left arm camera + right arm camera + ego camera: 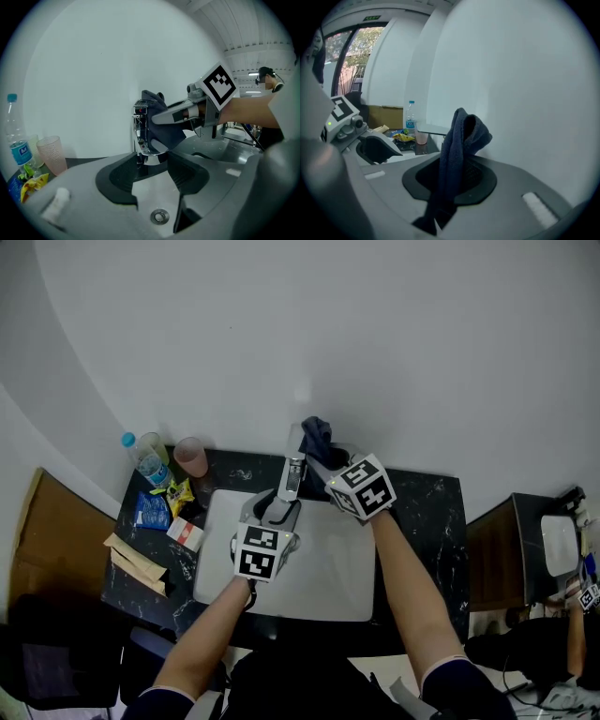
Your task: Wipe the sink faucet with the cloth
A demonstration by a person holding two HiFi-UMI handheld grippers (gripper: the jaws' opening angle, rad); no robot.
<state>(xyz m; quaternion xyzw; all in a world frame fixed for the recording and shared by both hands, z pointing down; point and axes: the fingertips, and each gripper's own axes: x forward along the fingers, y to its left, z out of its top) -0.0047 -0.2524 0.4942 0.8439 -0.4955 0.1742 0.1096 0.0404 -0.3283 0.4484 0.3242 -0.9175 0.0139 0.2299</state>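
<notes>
Right hand-held gripper (452,180) clamping cloth (461,136), against faucet (140,136)

Dark marbled countertop (427,512) carries a water bottle (145,457), pink cup (191,457), snack packets (152,510) and brown paper bags (136,562), all left of the sink (347,587).

The grey left gripper (277,505) and right gripper (323,460) each carry a white cube (260,553) of black square markers behind black ribbed jaws, and the dark sleeves (161,699) have white-edged cuffs.

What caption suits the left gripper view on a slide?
The right tool holds a dark blue cloth at the chrome faucet, above the sink drain.
</notes>
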